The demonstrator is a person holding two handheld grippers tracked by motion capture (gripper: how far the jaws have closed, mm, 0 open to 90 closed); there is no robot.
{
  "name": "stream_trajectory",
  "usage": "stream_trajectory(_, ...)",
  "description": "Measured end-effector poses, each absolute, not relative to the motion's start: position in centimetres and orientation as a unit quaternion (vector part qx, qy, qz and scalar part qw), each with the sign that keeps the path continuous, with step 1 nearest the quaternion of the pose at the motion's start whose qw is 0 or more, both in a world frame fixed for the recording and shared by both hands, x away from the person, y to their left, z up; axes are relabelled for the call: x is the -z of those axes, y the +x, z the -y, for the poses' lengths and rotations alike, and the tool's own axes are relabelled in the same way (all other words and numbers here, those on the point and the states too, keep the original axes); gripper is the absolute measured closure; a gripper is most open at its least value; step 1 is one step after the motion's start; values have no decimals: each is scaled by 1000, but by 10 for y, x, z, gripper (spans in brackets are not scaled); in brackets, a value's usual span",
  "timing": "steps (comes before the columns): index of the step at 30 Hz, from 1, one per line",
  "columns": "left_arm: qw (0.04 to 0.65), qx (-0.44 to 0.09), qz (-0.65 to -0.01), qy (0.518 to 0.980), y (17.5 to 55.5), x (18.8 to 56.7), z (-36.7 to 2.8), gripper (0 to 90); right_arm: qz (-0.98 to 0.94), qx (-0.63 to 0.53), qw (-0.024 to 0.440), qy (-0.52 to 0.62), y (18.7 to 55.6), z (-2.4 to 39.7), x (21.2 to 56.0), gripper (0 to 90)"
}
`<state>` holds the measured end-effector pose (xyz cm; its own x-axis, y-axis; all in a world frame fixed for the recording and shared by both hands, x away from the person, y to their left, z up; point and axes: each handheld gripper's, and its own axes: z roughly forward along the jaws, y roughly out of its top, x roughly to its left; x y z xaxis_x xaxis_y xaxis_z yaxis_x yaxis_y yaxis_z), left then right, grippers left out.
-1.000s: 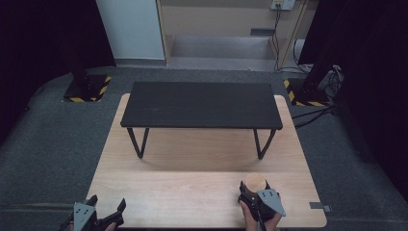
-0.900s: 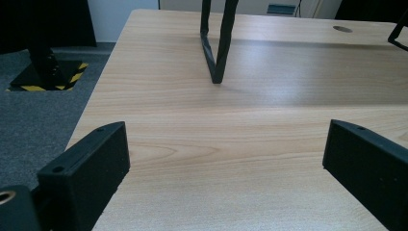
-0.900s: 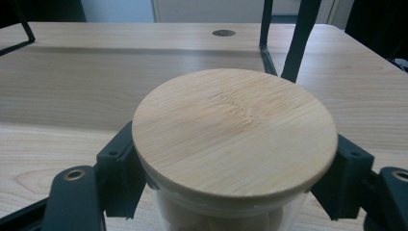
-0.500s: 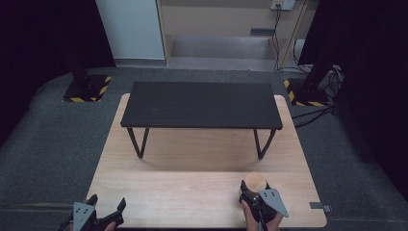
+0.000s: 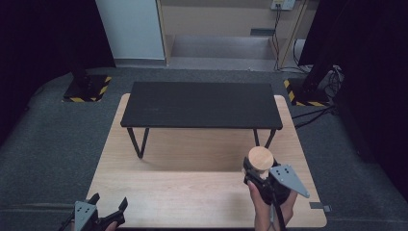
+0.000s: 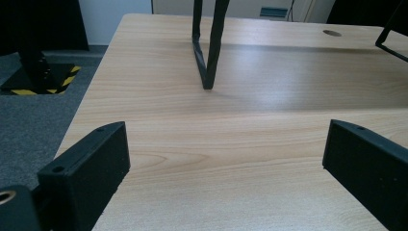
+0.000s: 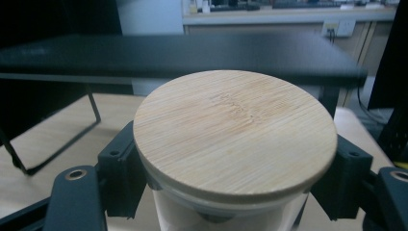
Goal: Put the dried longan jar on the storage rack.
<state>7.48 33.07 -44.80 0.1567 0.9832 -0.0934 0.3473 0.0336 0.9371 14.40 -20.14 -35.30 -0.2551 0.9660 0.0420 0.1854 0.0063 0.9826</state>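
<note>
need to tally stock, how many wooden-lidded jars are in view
1: the jar is clamped in the right gripper above the table's near right part.

We see a low bench [image 5: 202, 103] standing on the far half of the table [image 5: 168, 192]; the jar [image 5: 260, 159] sits before its right legs, in the right gripper [image 5: 257, 171].

Wooden table [image 5: 192, 192], black metal shelf [image 5: 201, 103] on it
</note>
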Motion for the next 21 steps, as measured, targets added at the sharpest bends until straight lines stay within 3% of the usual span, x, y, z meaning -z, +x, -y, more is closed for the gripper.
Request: stream_trajectory(21,474,-338,-545,603,72,448,-328,14,-606,-523,383,460,228,205,268,259)
